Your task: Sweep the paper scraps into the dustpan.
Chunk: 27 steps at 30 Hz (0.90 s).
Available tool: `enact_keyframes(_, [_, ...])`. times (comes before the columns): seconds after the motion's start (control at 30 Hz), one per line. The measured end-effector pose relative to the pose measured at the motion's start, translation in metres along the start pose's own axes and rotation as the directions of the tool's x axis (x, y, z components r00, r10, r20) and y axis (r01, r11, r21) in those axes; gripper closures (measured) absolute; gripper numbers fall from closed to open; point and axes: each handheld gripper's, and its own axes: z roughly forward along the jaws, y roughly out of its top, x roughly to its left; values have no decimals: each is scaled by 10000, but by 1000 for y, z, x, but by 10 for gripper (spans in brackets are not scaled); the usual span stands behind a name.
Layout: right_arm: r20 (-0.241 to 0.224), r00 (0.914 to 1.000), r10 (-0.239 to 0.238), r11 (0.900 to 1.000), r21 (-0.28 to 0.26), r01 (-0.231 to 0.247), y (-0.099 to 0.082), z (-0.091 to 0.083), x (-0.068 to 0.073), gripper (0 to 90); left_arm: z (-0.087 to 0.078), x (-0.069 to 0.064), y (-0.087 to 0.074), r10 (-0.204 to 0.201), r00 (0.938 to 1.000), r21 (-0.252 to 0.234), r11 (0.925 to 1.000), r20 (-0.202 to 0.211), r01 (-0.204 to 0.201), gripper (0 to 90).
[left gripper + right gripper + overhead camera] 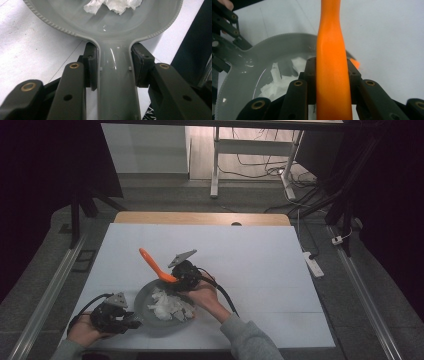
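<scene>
The grey pan point(150, 312) sits near the counter's point(260, 265) front edge; your left claw point(131, 321) squeezes its handle so it stays put. Your right claw point(176, 279) grips the orange spatula point(156, 265), ready to stir the white scraps point(167, 305).

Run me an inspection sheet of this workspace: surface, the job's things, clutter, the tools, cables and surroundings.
Surface: white sheet over wooden table, flat, mostly bare.
Job's things: grey plastic pan-shaped dish with handle, holding crumpled white paper scraps; orange plastic spatula with its handle angled up and away, working end down at the dish.
Clutter: nothing seen on the sheet beyond these.
Tools: left tool shut on the dish handle; right tool shut on the spatula handle.
Cables: a black cable trails from each tool; a white power strip and loose wires lie on the floor.
Surroundings: grey carpet, a white desk frame behind, dark curtains at both sides.
</scene>
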Motion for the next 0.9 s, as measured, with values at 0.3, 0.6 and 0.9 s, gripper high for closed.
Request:
enact_keyframes(0.3, [983, 9942, 426, 9931, -1133, -314, -2, -34, -19, 707, 0, 0, 0, -6, 10000, -1, 10000, -22, 6, 616])
enact_keyframes(0.6, [2206, 9682, 1180, 9914, -811, -1023, -13, -42, -50, 707, 0, 0, 0, -2, 10000, 6, 10000, -15, 2, 616])
enact_keyframes(0.9, [2427, 9619, 1258, 9909, 167, -1338, -16, -8, -58, 708, 0, 0, 0, -16, 10000, -7, 10000, -15, 16, 616])
